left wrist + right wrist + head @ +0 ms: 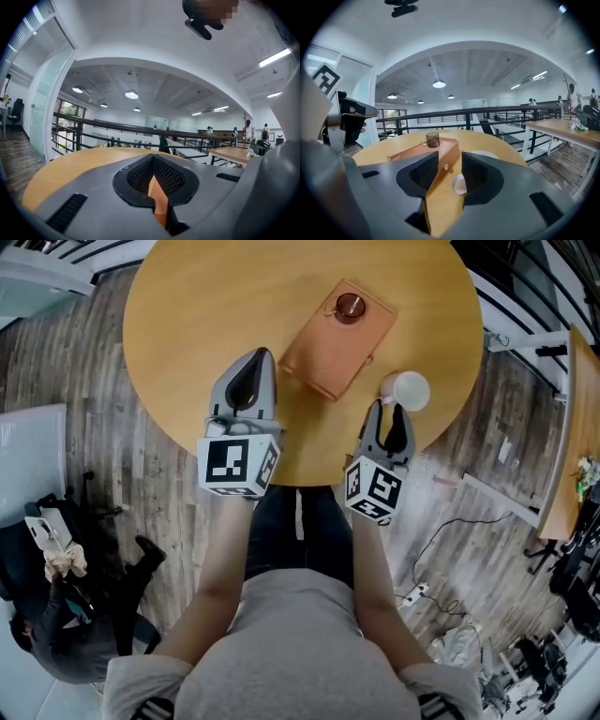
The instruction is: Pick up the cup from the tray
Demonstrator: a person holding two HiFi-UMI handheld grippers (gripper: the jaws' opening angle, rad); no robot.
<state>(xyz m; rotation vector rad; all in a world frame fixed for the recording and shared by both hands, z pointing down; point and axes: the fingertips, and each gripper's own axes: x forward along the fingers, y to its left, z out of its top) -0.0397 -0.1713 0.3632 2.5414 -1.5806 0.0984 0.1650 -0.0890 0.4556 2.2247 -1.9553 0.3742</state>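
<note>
- I am taking the glass cup (350, 307) as the one to pick up, because it is the only cup standing on the tray (333, 348).
- I am expecting it to be light, stiff and quite fragile. The smooth glass is probably going to slip between my pads if I press too weakly, and it may crack if I press too hard.
- I am planning to hold it across the body, a little below the rim, with one pad on each side of the wall. What looks like a small handle on one side should stay outside the pads.
- The cup is looking small, round and transparent with a brownish tint, and it is standing upright (whether something is inside, I cannot tell).
- It is sitting at the far end of the brown tray, which is lying on the round wooden table (206, 306), well apart from both my claws.
- My right claw (387, 413) is holding nothing, and its jaws are standing about half apart. A white cup (410, 390) is standing on the table just beyond its tips, beside the tray and not on it.
- My left claw (258, 357) is hovering over the near part of the table, left of the tray. Its jaws are closed together with nothing between them.
</note>
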